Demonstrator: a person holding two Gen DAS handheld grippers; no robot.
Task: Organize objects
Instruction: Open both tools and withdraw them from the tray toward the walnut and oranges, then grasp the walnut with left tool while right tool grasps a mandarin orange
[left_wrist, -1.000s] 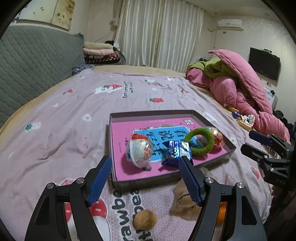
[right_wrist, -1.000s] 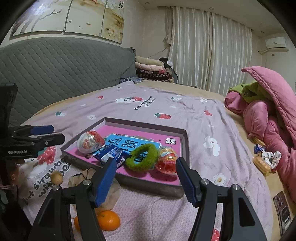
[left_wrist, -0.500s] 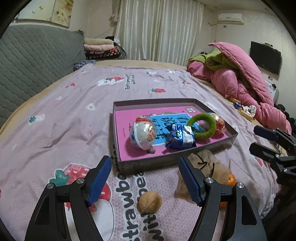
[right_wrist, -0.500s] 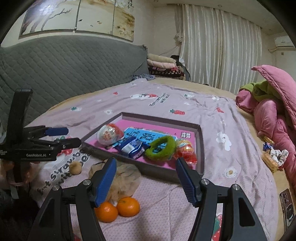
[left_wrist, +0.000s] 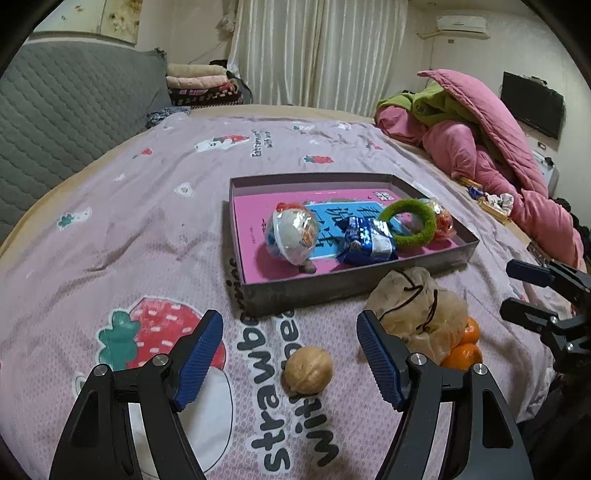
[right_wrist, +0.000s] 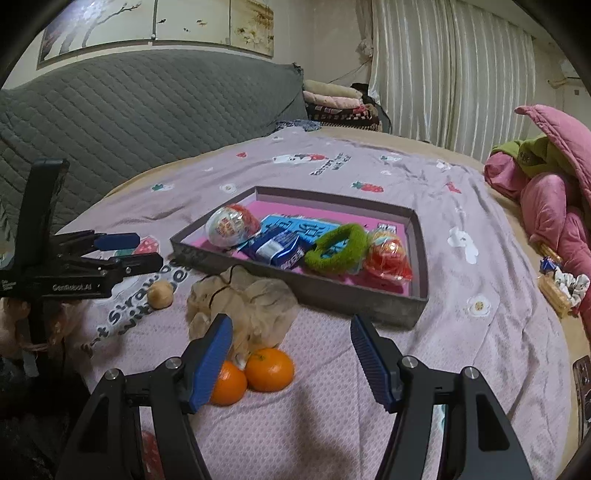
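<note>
Now the left gripper (left_wrist: 290, 356), gaping wide and empty at lower centre, is framing the walnut (left_wrist: 307, 371); closing squarely should be gripping best.

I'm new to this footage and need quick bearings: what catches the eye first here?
A shallow box on the bedspread holds a foil egg, a blue packet and a green ring. In front of it lie a walnut and two oranges beside a crumpled bag.
</note>
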